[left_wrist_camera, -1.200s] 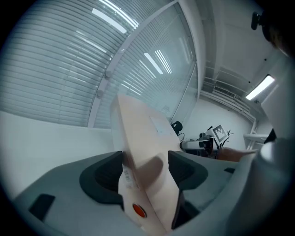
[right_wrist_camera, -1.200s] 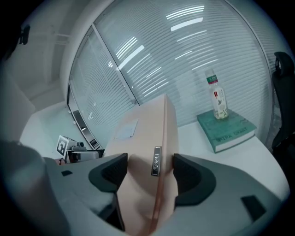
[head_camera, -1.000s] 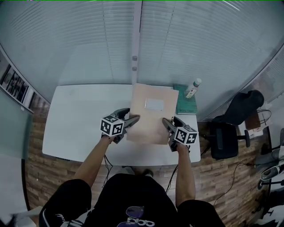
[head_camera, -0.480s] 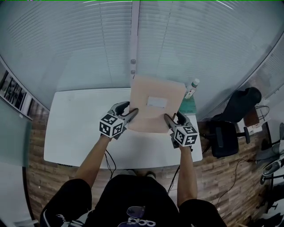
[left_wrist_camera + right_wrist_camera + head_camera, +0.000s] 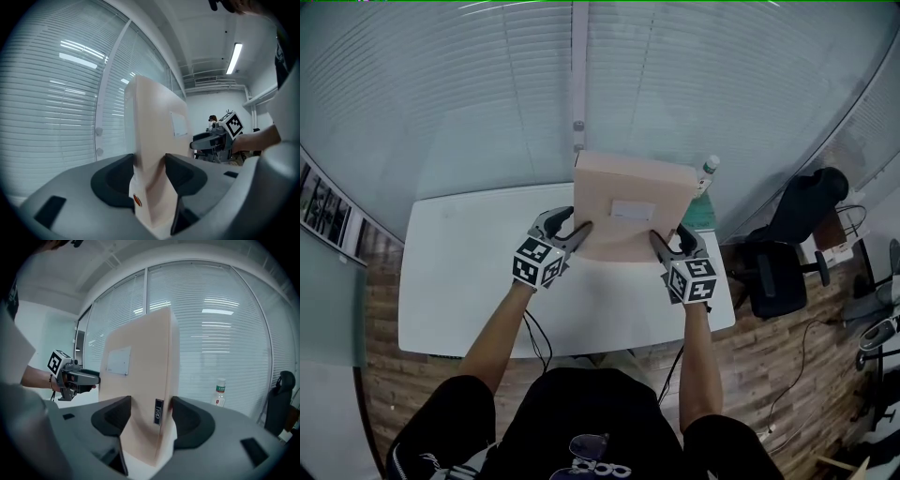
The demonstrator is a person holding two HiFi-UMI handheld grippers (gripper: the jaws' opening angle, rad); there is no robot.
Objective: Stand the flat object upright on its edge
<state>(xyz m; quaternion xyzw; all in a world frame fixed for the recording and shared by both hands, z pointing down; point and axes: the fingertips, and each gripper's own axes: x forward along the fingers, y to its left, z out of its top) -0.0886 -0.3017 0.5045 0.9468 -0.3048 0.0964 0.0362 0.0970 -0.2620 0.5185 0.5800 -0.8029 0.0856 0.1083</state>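
Observation:
The flat tan box (image 5: 633, 202) with a white label is tipped up steeply over the white table (image 5: 469, 272), label side facing me; whether its lower edge touches the table I cannot tell. My left gripper (image 5: 573, 231) clamps the box's left side near the bottom and its jaws are closing. My right gripper (image 5: 667, 241) clamps the right side, its jaws closing too. In the left gripper view the box (image 5: 154, 136) fills the gap between both pads. In the right gripper view the box (image 5: 140, 380) sits likewise between the pads, a small dark tag on its edge.
A green book (image 5: 699, 217) lies on the table behind the box's right corner, with a small bottle (image 5: 707, 173) beside it. Window blinds stand right behind the table. A black office chair (image 5: 778, 281) is off the table's right end.
Both grippers have risen and moved away from me, tipping the box from lying flat on the table to nearly upright. The grip on each side has tightened.

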